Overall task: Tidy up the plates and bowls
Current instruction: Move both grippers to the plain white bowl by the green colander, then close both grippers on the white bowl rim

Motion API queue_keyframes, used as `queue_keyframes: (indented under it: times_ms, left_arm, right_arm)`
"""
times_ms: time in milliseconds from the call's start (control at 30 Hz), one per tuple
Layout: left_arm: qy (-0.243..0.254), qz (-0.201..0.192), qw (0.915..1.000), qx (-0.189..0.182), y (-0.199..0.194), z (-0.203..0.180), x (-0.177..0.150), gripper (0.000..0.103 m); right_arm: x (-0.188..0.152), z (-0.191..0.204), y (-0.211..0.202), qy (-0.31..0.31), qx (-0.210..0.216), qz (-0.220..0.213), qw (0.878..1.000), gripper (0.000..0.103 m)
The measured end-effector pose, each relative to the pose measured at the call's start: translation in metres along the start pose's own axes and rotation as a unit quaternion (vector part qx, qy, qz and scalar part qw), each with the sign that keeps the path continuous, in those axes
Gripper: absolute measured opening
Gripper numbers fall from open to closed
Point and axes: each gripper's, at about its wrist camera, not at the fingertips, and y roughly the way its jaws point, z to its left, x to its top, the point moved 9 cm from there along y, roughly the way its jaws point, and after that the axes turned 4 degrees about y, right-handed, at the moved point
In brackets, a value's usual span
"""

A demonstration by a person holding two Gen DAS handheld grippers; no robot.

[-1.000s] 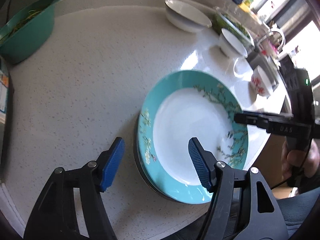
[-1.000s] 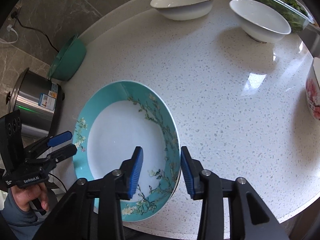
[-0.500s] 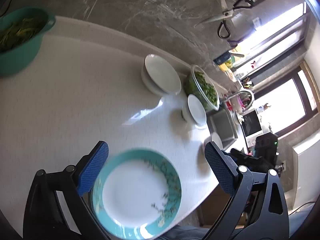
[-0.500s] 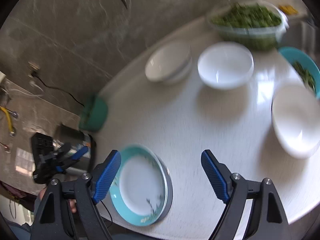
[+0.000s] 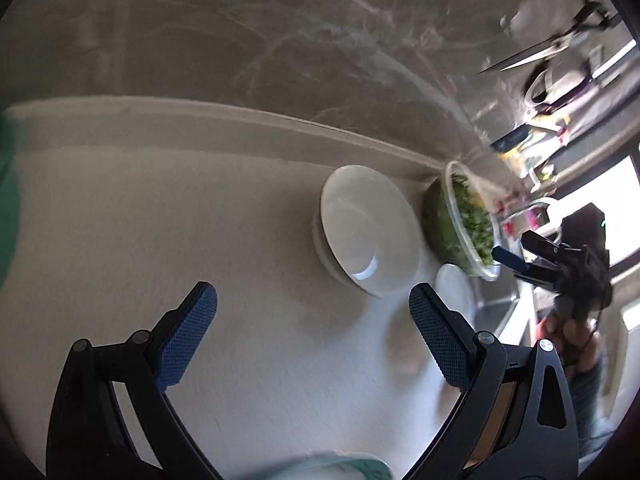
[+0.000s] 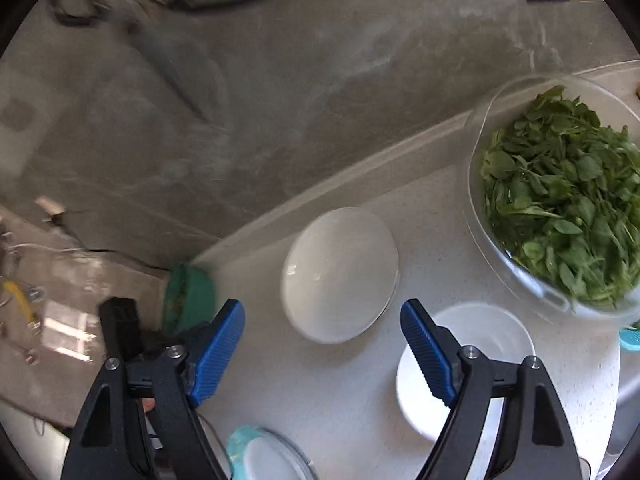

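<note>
A stack of white bowls (image 5: 368, 232) sits near the back wall and shows as a wide white bowl (image 6: 340, 276) in the right wrist view. A smaller white bowl (image 6: 480, 344) stands to its right, partly behind one right finger, and is also seen as a small white bowl (image 5: 454, 292) from the left. The teal floral plate (image 6: 260, 456) lies at the bottom edge, as does the same teal plate (image 5: 344, 468) in the left view. My left gripper (image 5: 312, 332) hangs open and empty over bare counter. My right gripper (image 6: 324, 344) is open and empty above the wide bowl's near side.
A clear bowl of green leaves (image 6: 560, 208) stands at the back right, beside the white bowls. A green colander (image 6: 188, 296) sits at the far left by the wall. Scissors (image 5: 552, 48) hang on the wall. A hand (image 5: 576, 332) holds the right gripper (image 5: 516, 250).
Both grippers have opened wide and left the teal plate, moving up and back toward the white bowls. The plate has slid to the bottom edge of both views.
</note>
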Motion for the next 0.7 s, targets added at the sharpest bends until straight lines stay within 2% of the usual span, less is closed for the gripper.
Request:
queue_keyframes:
  times_ms: [33, 100, 167, 300, 333, 400, 467, 533, 633, 667, 700]
  left_arm:
    - [0.008, 0.010, 0.9999, 0.008, 0.013, 0.004, 0.010, 0.098]
    - [0.021, 0.021, 0.9995, 0.009, 0.036, 0.009, 0.026, 0.098]
    - [0.040, 0.034, 0.9984, 0.022, 0.057, 0.013, 0.040, 0.097]
    - [0.069, 0.069, 0.9949, 0.023, 0.095, 0.012, 0.053, 0.096]
    - [0.076, 0.080, 0.9935, 0.028, 0.105, 0.013, 0.054, 0.093]
    - [0.086, 0.093, 0.9917, 0.017, 0.121, 0.010, 0.051, 0.081]
    - [0.098, 0.097, 0.9902, 0.023, 0.132, 0.010, 0.051, 0.059]
    - [0.108, 0.110, 0.9878, 0.018, 0.144, 0.009, 0.049, 0.052]
    - [0.121, 0.126, 0.9843, 0.029, 0.154, 0.010, 0.034, 0.050]
    - [0.123, 0.127, 0.9839, 0.028, 0.157, 0.011, 0.034, 0.042]
    - [0.122, 0.126, 0.9842, 0.027, 0.159, 0.008, 0.033, 0.040]
  right_arm:
    - [0.002, -0.006, 0.018, 0.007, -0.027, 0.018, 0.999, 0.083]
    - [0.005, -0.014, 0.044, 0.013, -0.050, 0.034, 0.998, 0.081]
    - [0.007, -0.023, 0.063, 0.018, -0.075, 0.046, 0.996, 0.071]
    - [0.010, -0.032, 0.093, 0.024, -0.104, 0.066, 0.992, 0.067]
    - [0.011, -0.036, 0.100, 0.032, -0.110, 0.071, 0.991, 0.065]
    - [0.013, -0.042, 0.104, 0.034, -0.124, 0.071, 0.989, 0.063]
    - [0.018, -0.045, 0.107, 0.038, -0.131, 0.072, 0.988, 0.054]
    - [0.017, -0.052, 0.113, 0.044, -0.141, 0.085, 0.985, 0.053]
    - [0.017, -0.052, 0.120, 0.049, -0.148, 0.093, 0.983, 0.050]
    - [0.018, -0.052, 0.121, 0.049, -0.148, 0.094, 0.983, 0.046]
    - [0.019, -0.052, 0.122, 0.045, -0.149, 0.095, 0.983, 0.043]
